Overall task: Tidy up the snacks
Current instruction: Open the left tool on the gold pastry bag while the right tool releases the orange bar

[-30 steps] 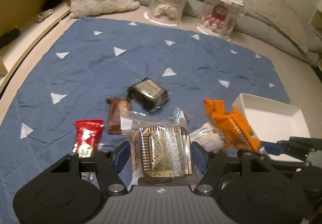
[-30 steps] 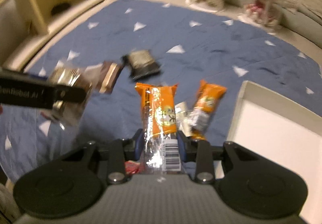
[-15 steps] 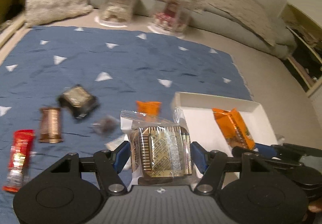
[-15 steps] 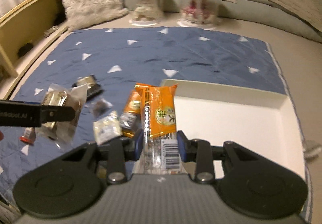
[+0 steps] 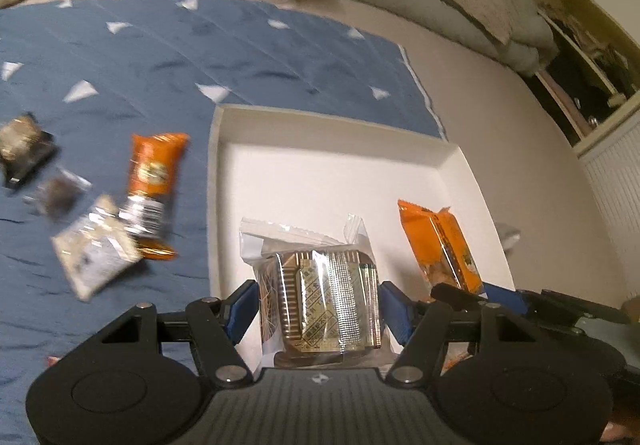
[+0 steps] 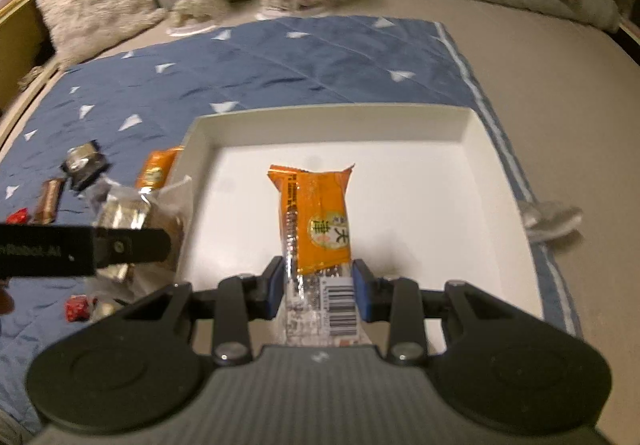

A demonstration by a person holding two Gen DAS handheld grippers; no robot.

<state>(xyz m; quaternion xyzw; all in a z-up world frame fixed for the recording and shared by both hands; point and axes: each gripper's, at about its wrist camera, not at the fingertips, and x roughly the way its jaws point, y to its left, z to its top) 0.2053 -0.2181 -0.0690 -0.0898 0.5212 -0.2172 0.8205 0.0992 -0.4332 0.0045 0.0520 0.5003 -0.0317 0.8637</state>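
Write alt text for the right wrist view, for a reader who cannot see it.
The right gripper holds an orange snack packet over a white tray on a blue blanket. At left, the left gripper holds a clear bag of gold-wrapped snacks by the tray's edge; more snacks lie on the blanket.

Gold snack in clear bag (image 5: pixel 320 301): clamped between my left claw (image 5: pixel 318 303) pads, upright, over the white tray's near-left part.
Orange snack bar (image 6: pixel 316 223): pinched at its barcode end by my right claw (image 6: pixel 318 285), over the tray's middle.
White tray (image 6: pixel 472 133): shallow, on the blue quilt.
Loose snacks: a second orange bar (image 5: pixel 154 169) and a pale packet (image 5: pixel 94 253) left of the tray.
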